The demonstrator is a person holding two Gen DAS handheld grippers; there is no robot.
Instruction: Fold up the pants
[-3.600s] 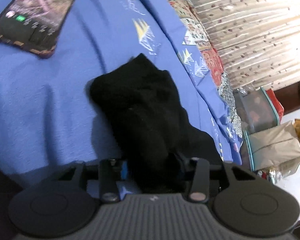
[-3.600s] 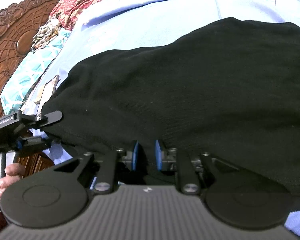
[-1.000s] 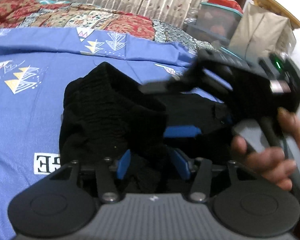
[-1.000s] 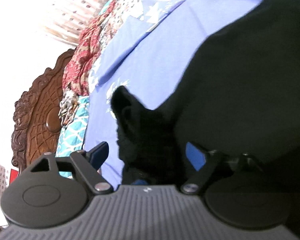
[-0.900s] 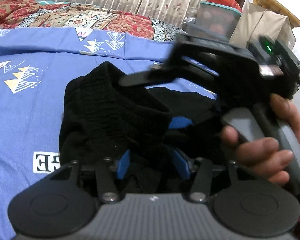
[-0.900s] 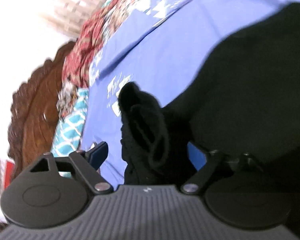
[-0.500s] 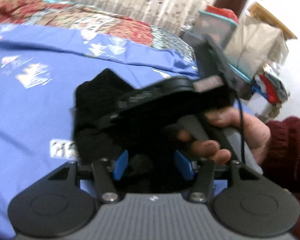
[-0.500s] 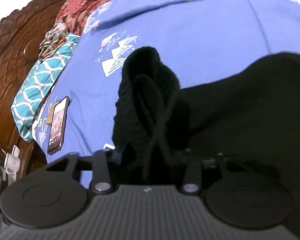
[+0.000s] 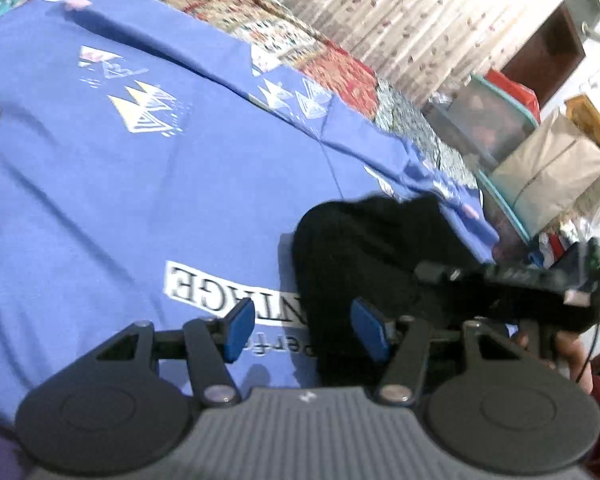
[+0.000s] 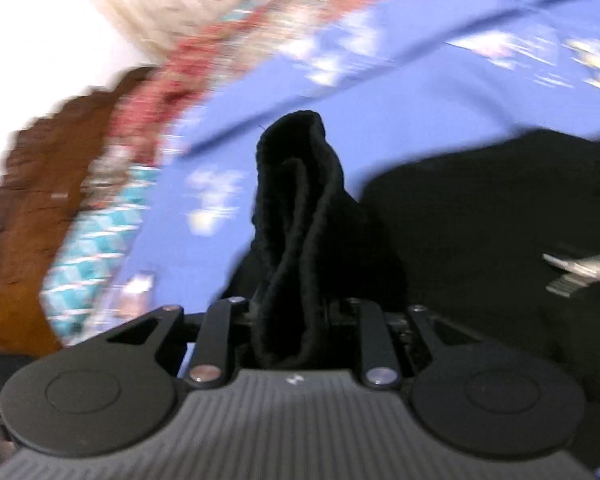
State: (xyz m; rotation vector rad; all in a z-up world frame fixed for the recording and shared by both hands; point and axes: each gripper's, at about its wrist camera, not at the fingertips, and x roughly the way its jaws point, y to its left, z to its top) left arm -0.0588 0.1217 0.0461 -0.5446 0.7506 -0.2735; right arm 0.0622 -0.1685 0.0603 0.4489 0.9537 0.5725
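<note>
I count one pair of black pants [image 9: 364, 240] bunched on one blue bedsheet [image 9: 140, 184]. Two grippers are mine: the left gripper [image 9: 306, 330] and the right gripper [image 10: 296, 320]. Beyond the bedsheet stand one plastic storage bin [image 9: 488, 120] and one brown paper bag [image 9: 552, 176].

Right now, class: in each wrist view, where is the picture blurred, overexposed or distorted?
Left wrist view: fairly sharp, though fisheye bends the blue bedsheet, and the top right corner near the curtain is blown out. Right wrist view: heavy motion blur smears the headboard; top left is washed white; the black pants stay clearer.
</note>
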